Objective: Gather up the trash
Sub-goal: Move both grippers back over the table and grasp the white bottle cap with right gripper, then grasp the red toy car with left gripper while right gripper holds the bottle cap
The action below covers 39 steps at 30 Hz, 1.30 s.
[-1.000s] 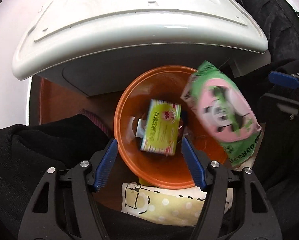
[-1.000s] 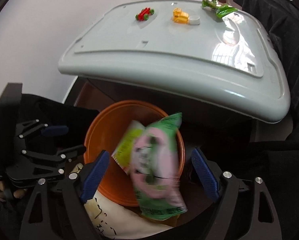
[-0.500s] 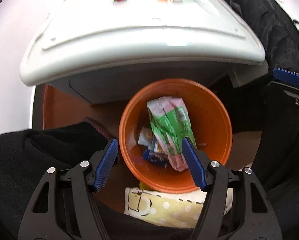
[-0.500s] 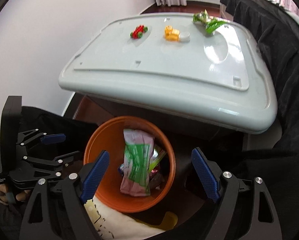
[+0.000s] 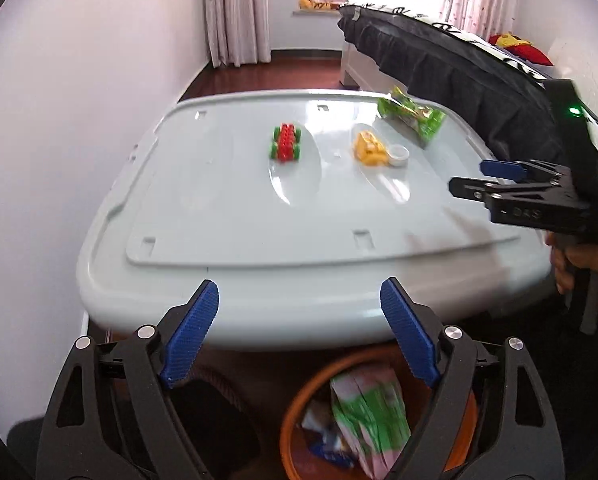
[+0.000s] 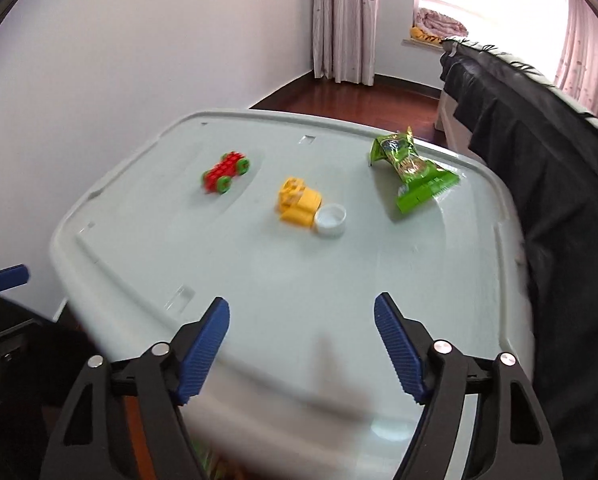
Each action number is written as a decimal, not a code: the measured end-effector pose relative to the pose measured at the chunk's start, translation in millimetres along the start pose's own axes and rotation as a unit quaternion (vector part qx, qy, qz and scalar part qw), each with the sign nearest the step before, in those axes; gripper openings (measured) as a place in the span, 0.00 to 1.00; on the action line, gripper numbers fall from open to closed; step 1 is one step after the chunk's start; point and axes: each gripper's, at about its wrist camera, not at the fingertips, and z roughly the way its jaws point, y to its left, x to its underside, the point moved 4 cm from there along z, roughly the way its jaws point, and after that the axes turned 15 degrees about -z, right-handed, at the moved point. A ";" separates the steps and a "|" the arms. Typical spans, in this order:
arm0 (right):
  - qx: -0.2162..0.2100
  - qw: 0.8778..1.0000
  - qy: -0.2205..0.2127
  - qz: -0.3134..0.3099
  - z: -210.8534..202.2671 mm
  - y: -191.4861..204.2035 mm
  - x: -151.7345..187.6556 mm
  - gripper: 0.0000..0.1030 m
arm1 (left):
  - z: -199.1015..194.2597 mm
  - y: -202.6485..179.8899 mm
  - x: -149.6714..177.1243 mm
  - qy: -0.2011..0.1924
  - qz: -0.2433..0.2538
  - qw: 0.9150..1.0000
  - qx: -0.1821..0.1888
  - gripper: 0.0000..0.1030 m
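A crumpled green snack wrapper [image 6: 415,178] lies at the far right of the grey plastic tabletop [image 6: 139,220]. A white bottle cap [image 6: 331,220] sits mid-table, touching a yellow toy [image 6: 299,202]. Below the near edge stands the orange bin [image 5: 291,432], holding a pink-and-green packet [image 5: 369,408] and other scraps. My left gripper [image 5: 299,284] hovers over the near edge, its jaws opening with nothing between them. My right gripper [image 6: 301,300] is above the table's near part, jaws closing slightly, also empty. In the left wrist view the right gripper [image 5: 479,178] reaches in from the right.
A red toy car with green wheels [image 6: 225,172] stands at the table's far left. A bed draped in dark cloth [image 6: 531,168] presses against the table's right side. A white wall [image 6: 99,60] runs along the left. Wooden floor and curtains lie beyond.
The pink-and-green packet dropped from the right gripper into the orange bin. Both grippers then rose and tilted up from the bin to the tabletop. The left jaws widened.
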 end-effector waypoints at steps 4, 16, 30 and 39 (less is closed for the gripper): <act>0.002 1.000 -0.006 -0.028 30.0 -11.5 -14.8 0.71 | 17.1 1.7 1.1 0.008 -0.004 1.000 -0.002 0.79; 0.005 0.991 0.039 -0.131 97.2 -26.7 -38.0 0.63 | 38.3 2.3 1.4 0.030 -0.013 0.999 0.000 0.79; -0.012 0.989 0.030 -0.143 115.0 -21.1 -46.9 0.30 | 41.2 -5.0 1.1 0.028 -0.002 1.000 0.002 0.79; 0.001 0.993 0.044 -0.107 111.1 -24.1 -44.4 0.30 | 42.7 0.2 2.5 0.032 -0.012 0.999 0.000 0.79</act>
